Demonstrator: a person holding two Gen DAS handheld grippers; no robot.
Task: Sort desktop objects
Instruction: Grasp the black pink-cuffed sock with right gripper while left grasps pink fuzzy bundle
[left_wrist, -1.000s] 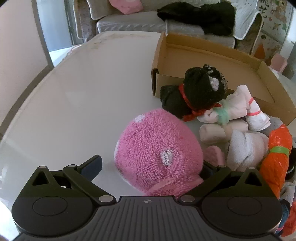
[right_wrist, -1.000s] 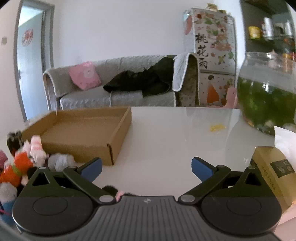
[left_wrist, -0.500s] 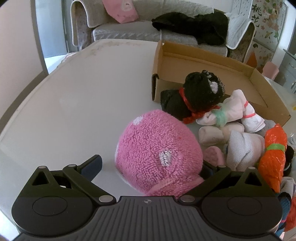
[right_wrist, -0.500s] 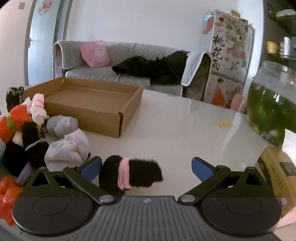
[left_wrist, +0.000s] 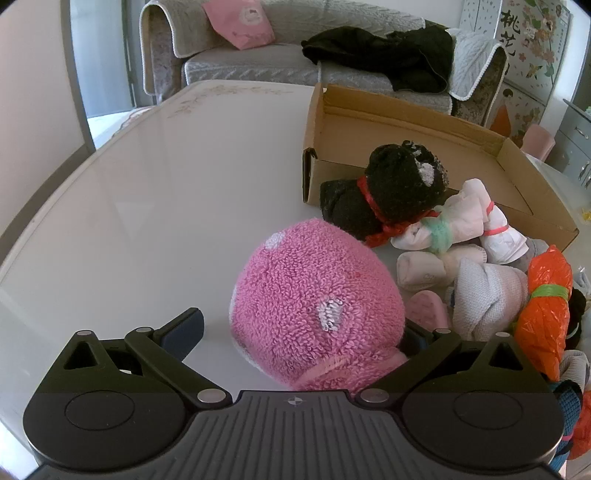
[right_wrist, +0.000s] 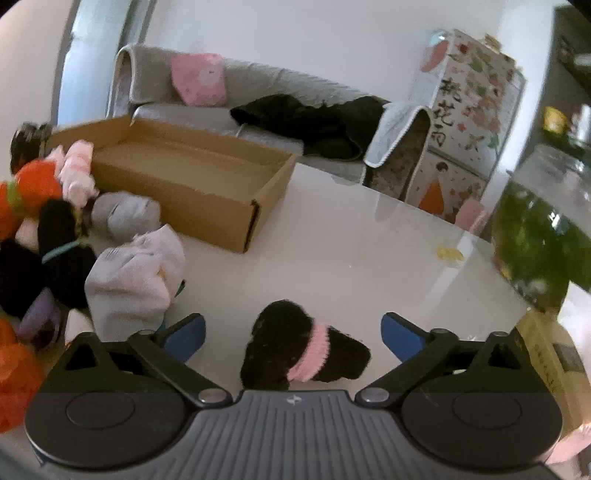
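In the left wrist view, a fluffy pink sock bundle (left_wrist: 317, 302) lies between the wide-open fingers of my left gripper (left_wrist: 299, 328), toward the right finger. Behind it lie a black bundle with a red tie (left_wrist: 391, 192), white bundles (left_wrist: 461, 221) and an orange bundle (left_wrist: 546, 306), in front of an empty cardboard box (left_wrist: 406, 136). In the right wrist view, my right gripper (right_wrist: 291, 332) is open around a black sock bundle with a pink band (right_wrist: 303, 350) on the white table. The box (right_wrist: 192, 177) stands far left.
In the right wrist view, a pile of black, grey, white and orange bundles (right_wrist: 129, 273) lies left. A fish bowl (right_wrist: 546, 229) and a yellow tissue box (right_wrist: 554, 369) stand at the right. A sofa stands beyond the table.
The right gripper swung down and left, bringing the black pink-banded bundle from below view to between its open fingers. The left gripper pulled back slightly; the pink bundle stays between its fingers.
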